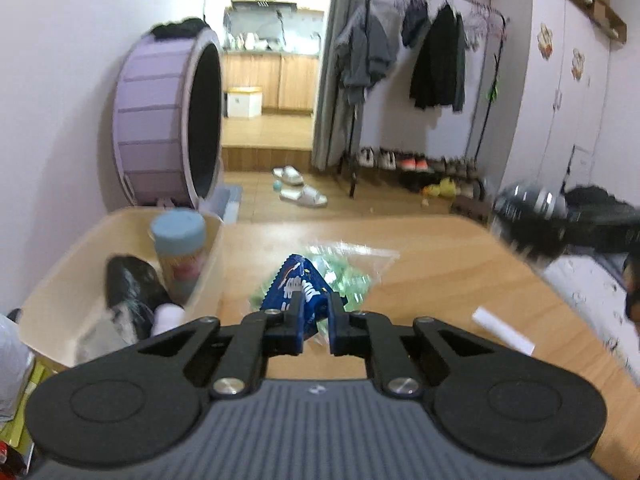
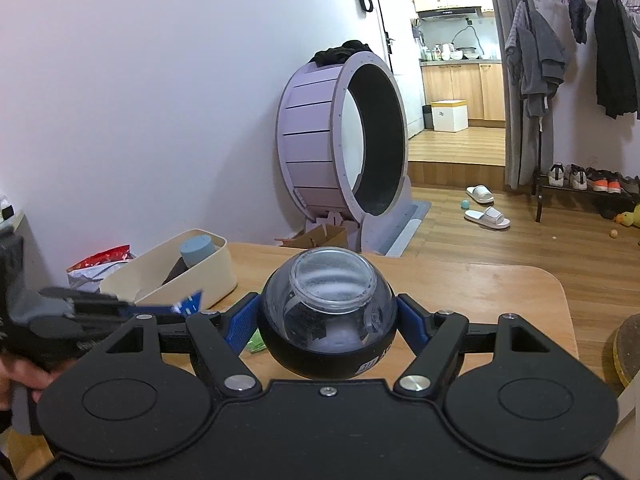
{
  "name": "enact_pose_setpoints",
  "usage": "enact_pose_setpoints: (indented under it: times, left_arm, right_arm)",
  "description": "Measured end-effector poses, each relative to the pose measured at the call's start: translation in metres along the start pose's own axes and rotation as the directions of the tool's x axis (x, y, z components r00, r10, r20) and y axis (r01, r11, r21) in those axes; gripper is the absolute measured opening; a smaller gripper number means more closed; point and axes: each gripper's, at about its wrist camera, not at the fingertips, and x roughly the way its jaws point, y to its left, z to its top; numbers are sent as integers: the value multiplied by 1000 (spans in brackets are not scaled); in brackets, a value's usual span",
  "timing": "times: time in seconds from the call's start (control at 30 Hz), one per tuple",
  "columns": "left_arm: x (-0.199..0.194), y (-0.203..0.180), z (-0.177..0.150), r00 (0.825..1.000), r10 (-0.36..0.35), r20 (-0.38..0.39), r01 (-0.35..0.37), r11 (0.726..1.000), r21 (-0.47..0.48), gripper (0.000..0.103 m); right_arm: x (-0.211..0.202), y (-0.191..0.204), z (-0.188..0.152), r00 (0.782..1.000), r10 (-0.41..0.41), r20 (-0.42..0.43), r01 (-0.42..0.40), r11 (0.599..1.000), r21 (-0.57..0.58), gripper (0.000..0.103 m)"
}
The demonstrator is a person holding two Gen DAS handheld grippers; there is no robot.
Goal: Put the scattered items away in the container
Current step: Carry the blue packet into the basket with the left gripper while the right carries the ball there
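My left gripper (image 1: 316, 316) is shut on a blue snack packet (image 1: 300, 284), held above the wooden table (image 1: 440, 272) just right of the cream container (image 1: 68, 292). A clear bag of green sweets (image 1: 348, 276) lies behind the packet. The container holds a blue-lidded can (image 1: 180, 248) and a black item (image 1: 132, 288). My right gripper (image 2: 328, 320) is shut on a black and clear ball (image 2: 328, 312) above the table; it shows blurred in the left wrist view (image 1: 528, 220). The container also shows in the right wrist view (image 2: 192, 276).
A white paper strip (image 1: 504, 330) lies on the table at the right. A red bag (image 2: 108, 258) sits left of the container. A purple cat wheel (image 2: 344, 140) stands on the floor beyond the table, with slippers (image 2: 486, 216) and a clothes rack (image 1: 432, 64) farther off.
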Motion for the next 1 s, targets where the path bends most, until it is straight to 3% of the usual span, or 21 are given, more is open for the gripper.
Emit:
enact_pose_setpoints:
  times: [0.2, 0.57, 0.63, 0.83, 1.0]
  left_arm:
    - [-18, 33, 11, 995, 90, 45, -87, 995, -55, 10]
    - [-6, 82, 4, 982, 188, -14, -188, 974, -128, 15]
    - [-6, 85, 3, 981, 193, -30, -195, 974, -118, 23]
    - [-17, 103, -1, 979, 198, -40, -202, 968, -149, 27]
    - [-36, 109, -1, 984, 179, 4, -175, 966, -190, 28]
  right_arm:
    - [11, 23, 7, 999, 43, -16, -44, 998, -38, 71]
    - [50, 73, 26, 990, 140, -26, -142, 986, -89, 71]
    - [58, 82, 28, 987, 154, -34, -157, 983, -93, 71]
    - [80, 99, 36, 980, 193, -53, -198, 974, -109, 71]
    - [94, 113, 43, 974, 219, -58, -225, 966, -125, 71]
